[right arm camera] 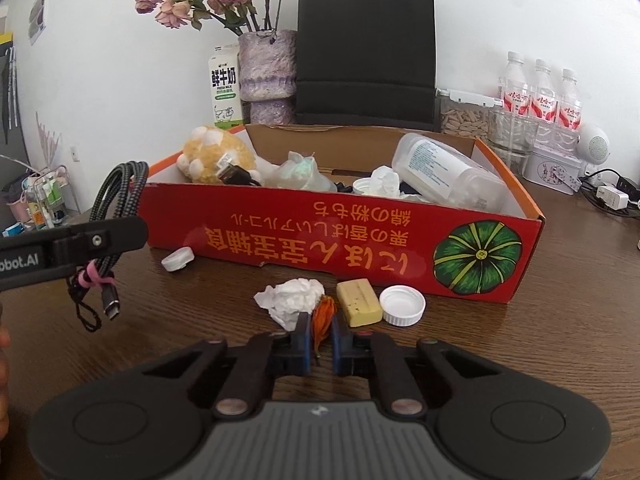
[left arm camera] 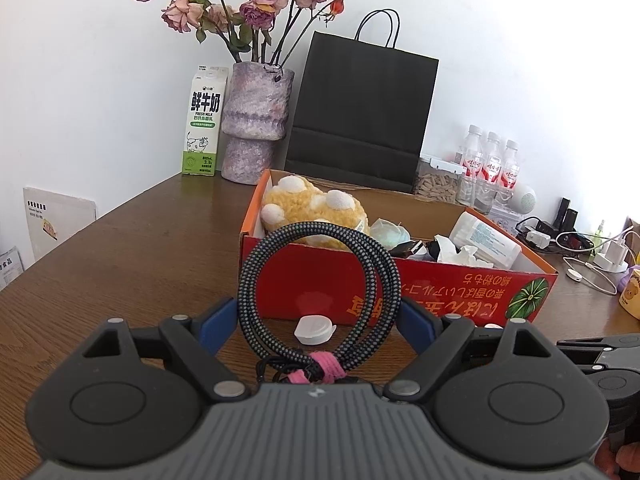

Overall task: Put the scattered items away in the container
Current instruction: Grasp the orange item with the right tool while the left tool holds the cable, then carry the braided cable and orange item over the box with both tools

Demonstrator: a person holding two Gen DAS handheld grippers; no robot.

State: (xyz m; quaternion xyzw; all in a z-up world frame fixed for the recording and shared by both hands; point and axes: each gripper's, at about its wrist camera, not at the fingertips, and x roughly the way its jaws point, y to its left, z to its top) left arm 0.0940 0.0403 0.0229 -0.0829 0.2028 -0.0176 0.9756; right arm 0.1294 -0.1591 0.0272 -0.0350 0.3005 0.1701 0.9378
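The red cardboard box (right arm camera: 280,236) stands open on the wooden table and holds a yellow plush toy (right arm camera: 218,156), a clear bottle (right arm camera: 448,176) and tissues. My left gripper (left arm camera: 320,314) is shut on a coiled braided cable (left arm camera: 372,276) and holds it up in front of the box's left end; the cable (right arm camera: 116,196) also shows in the right wrist view. My right gripper (right arm camera: 322,328) is shut on a dried orange flower (right arm camera: 323,312) down at the table. Beside it lie a crumpled tissue (right arm camera: 294,300), a yellow block (right arm camera: 358,302) and a white cap (right arm camera: 402,305). A small white lid (right arm camera: 178,259) lies by the box.
Behind the box stand a purple vase of dried roses (left arm camera: 256,120), a milk carton (left arm camera: 202,120) and a black paper bag (left arm camera: 360,116). Water bottles (right arm camera: 540,92), a jar of seeds (right arm camera: 464,118) and chargers with cords (left arm camera: 592,252) crowd the back right.
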